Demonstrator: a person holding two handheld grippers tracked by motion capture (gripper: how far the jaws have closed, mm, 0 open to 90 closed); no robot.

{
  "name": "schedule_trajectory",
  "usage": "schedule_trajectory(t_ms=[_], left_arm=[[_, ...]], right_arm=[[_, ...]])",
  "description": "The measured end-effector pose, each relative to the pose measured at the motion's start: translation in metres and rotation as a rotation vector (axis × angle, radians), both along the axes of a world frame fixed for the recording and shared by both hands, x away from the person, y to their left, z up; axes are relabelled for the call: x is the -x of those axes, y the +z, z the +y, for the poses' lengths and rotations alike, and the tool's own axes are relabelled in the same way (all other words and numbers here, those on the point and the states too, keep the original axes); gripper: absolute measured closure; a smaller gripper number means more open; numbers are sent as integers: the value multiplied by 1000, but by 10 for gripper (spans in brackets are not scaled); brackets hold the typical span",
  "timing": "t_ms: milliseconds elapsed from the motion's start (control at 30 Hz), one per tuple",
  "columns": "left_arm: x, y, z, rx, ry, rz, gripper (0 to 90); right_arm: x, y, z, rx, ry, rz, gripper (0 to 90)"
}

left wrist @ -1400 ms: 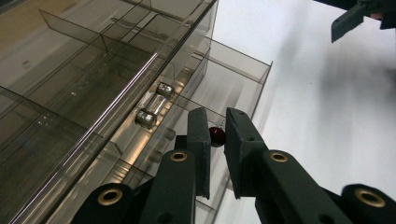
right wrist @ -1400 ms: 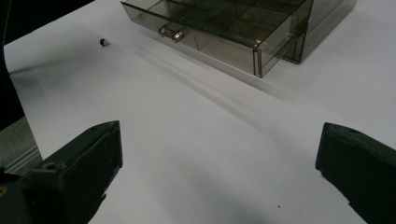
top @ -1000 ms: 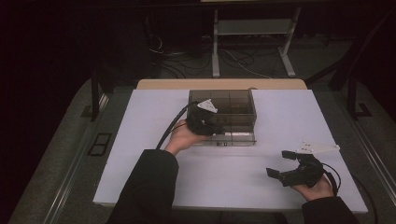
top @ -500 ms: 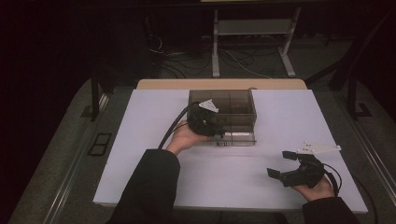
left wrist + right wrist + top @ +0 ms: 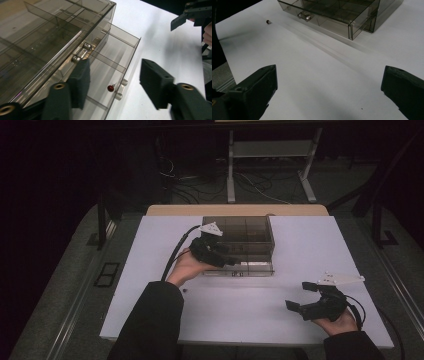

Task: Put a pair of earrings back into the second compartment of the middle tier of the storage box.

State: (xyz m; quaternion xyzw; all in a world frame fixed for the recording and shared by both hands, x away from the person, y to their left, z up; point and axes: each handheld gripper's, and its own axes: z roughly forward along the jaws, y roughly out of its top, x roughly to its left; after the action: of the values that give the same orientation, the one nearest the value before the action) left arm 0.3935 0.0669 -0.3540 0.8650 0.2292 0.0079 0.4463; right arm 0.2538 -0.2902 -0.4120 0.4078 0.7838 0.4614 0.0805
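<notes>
Drawer (image 5: 110,67) of the smoky clear organizer box (image 5: 240,237) stands pulled out toward the person, and everything else sits in relation to it. A small red bead (image 5: 110,88) lies inside the drawer's front compartment, just behind the front wall and close to the silver handle (image 5: 120,87). The left gripper (image 5: 227,262) hovers over that front edge; its jaws have just been opening and now stand about halfway apart, pads clear of everything, one over the drawer and one out over the white table (image 5: 300,245). The bead lies below the gap, unheld. The right gripper (image 5: 300,299) rests well away from the drawer, near the table's front right, jaws spread wide with nothing between them. A tiny dark object (image 5: 268,22) lies on the table, left of the drawer's front.
</notes>
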Motion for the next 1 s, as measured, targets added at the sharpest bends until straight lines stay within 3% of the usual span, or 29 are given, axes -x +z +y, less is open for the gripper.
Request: schedule_trajectory(t_ms=[167,400,533,1000], left_arm=[[1,3,16,59,36,32,225],[5,5,35,62,89,37,109],[10,5,43,40,116,14,0],[36,1,74,47,203,-37,0]], right_arm=[[0,0,1,-2,6,-1,1],[0,0,0,-3,6,-2,1],[0,0,0,-5,3,-3,1],[0,0,1,0,6,-6,2]])
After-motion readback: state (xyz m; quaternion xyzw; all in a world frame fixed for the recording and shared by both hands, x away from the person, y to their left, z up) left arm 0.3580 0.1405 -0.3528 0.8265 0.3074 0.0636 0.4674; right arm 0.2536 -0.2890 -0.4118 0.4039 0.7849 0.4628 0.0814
